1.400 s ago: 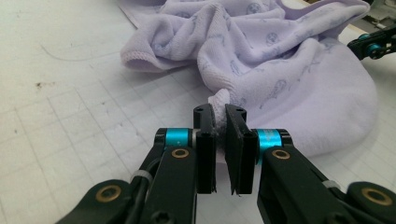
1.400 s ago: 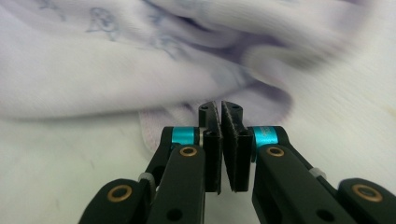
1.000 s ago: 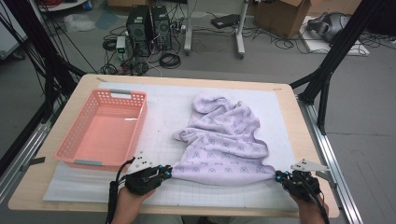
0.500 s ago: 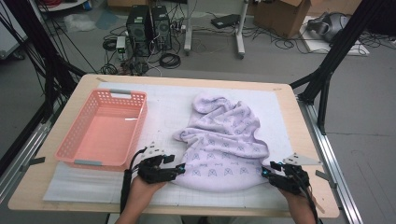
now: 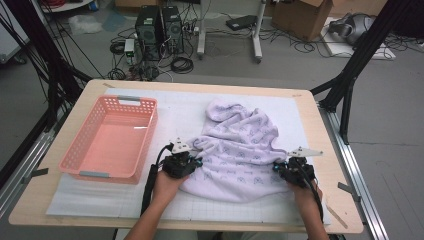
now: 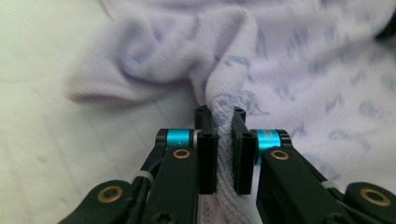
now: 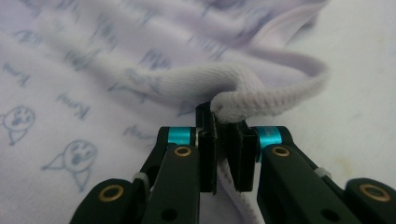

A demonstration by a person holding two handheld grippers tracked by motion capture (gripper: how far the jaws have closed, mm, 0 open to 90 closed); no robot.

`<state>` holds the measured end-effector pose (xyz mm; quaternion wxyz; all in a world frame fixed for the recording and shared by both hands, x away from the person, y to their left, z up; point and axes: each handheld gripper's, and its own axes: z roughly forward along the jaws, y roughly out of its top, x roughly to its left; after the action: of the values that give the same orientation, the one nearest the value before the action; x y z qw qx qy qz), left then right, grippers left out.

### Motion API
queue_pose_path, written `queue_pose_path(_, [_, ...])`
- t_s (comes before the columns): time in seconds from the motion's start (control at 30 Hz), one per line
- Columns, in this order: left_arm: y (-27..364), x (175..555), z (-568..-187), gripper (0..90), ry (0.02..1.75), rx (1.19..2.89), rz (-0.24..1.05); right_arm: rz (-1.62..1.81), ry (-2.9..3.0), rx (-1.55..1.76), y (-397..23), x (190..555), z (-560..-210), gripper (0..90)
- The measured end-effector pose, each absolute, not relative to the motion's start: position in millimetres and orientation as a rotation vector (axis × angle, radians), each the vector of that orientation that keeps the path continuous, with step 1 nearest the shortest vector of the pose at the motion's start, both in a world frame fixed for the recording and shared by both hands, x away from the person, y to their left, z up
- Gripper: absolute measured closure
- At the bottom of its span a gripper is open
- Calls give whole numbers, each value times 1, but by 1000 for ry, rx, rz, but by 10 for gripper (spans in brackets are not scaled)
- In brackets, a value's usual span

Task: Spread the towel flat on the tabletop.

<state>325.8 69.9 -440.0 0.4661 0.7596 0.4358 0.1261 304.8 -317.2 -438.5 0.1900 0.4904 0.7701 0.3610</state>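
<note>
I see the lavender towel (image 5: 240, 150) as soft matt terry cloth, ribbed at its hem; the pink basket (image 5: 107, 140) is glossy perforated plastic; the tabletop (image 5: 60, 200) looks like pale smooth wood under a matt white gridded mat (image 5: 170, 105); each hand-held gripper (image 5: 192, 162) (image 5: 281, 169) shows matt black plastic with brass-coloured screws.

High view: overhead, facing forward, far above the pale wooden tabletop (image 5: 310, 107).
Claw views: right up close, both sharing the crumpled lilac printed towel (image 6: 299, 70).
</note>
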Motion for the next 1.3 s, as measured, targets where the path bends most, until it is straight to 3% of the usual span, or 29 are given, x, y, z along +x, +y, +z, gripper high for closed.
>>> queue_pose_path(0.23, [71, 353, -434, 830, 1086, 1795, 413, 1057, 1999, 1417, -325, 338, -440, 840])
queue_pose_path(0.33, [69, 364, -435, 786, 1121, 1758, 466, 1030, 1959, 1402, -321, 350, -440, 841])
queue_pose_path(0.43, [68, 370, -438, 673, 1138, 1748, 513, 1009, 1906, 1390, -319, 359, -441, 841])
queue_pose_path(0.53, [72, 371, -440, 485, 1170, 1781, 492, 1004, 1916, 1414, -320, 363, -444, 826])
queue_pose_path(0.63, [79, 364, -435, 354, 1176, 1790, 464, 1028, 1883, 1457, -324, 359, -441, 732])
queue_pose_path(0.9, [95, 328, -428, 380, 1076, 1849, 444, 1081, 1911, 1428, -338, 329, -425, 601])
queue_pose_path(1.3, [113, 297, -450, 435, 1083, 1916, 271, 1106, 1993, 1406, -351, 283, -426, 607])
